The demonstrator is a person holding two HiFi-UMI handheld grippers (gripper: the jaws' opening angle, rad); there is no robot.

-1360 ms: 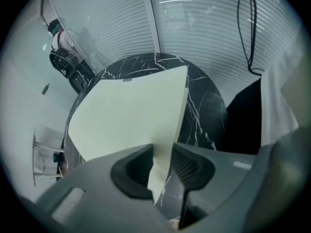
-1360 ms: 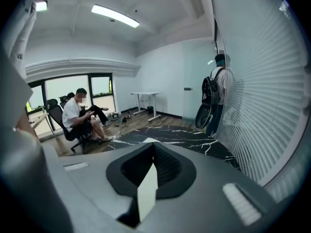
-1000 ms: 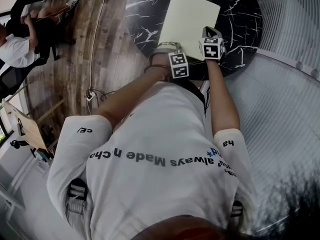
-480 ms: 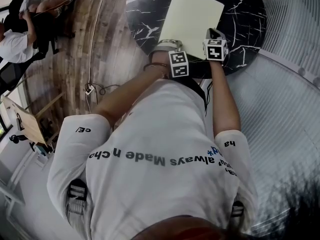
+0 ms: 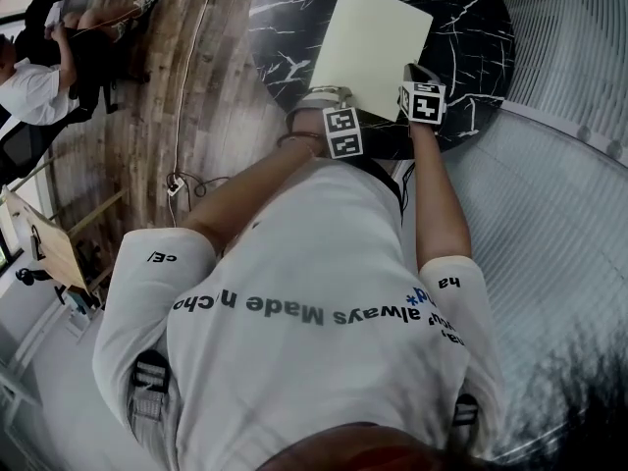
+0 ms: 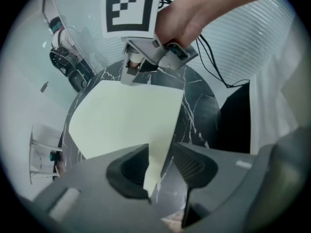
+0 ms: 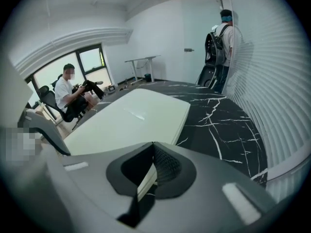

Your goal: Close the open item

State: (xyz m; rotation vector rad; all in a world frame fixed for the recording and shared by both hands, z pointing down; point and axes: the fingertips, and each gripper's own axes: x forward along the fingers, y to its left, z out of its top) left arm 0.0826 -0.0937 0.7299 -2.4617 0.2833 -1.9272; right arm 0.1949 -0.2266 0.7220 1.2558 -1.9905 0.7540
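L gripper (image 6: 163,165) jaws are opening w/ the near corner of the pale folder (image 5: 371,42) loose between them, prob. letting go since the cover already looks flat. It lies shut on the black marble table (image 5: 473,29) by the front edge. R gripper (image 7: 152,168) is pinched narrow on its near edge, likely to steady it.

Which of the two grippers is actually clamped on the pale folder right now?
The right gripper: its jaws pinch the edge of the pale folder. The left gripper has its jaws opening, with the corner loose between them.
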